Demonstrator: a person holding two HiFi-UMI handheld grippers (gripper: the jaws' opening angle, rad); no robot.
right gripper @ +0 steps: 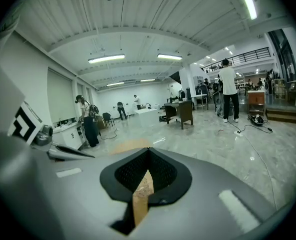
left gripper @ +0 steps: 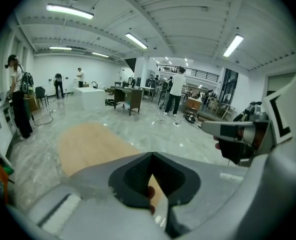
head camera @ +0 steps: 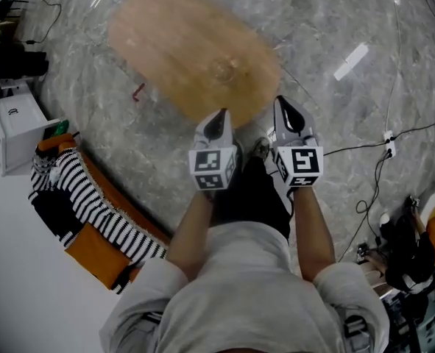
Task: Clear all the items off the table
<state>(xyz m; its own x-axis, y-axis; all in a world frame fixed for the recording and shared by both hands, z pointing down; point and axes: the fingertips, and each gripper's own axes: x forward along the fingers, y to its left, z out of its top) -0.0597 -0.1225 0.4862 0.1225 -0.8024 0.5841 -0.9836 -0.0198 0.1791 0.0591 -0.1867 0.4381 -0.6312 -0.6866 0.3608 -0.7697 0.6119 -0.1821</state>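
A light wooden oval table (head camera: 191,50) stands on the marble floor ahead of me; I see only a faint shiny spot (head camera: 228,68) on its top. My left gripper (head camera: 217,116) and right gripper (head camera: 285,105) are held side by side close to my body, tips at the table's near edge. Both are shut with nothing between the jaws. In the left gripper view the shut left gripper (left gripper: 152,155) points over the table (left gripper: 90,144), with the right gripper (left gripper: 238,134) beside it. In the right gripper view the shut right gripper (right gripper: 148,150) shows a strip of table (right gripper: 141,196) below its tips.
A striped cloth on orange cushions (head camera: 92,204) and a white cabinet (head camera: 15,120) lie to my left. Cables (head camera: 372,153) run over the floor at right, and a small red thing (head camera: 138,92) lies left of the table. People (left gripper: 20,104) and a dark desk (left gripper: 130,98) stand far off.
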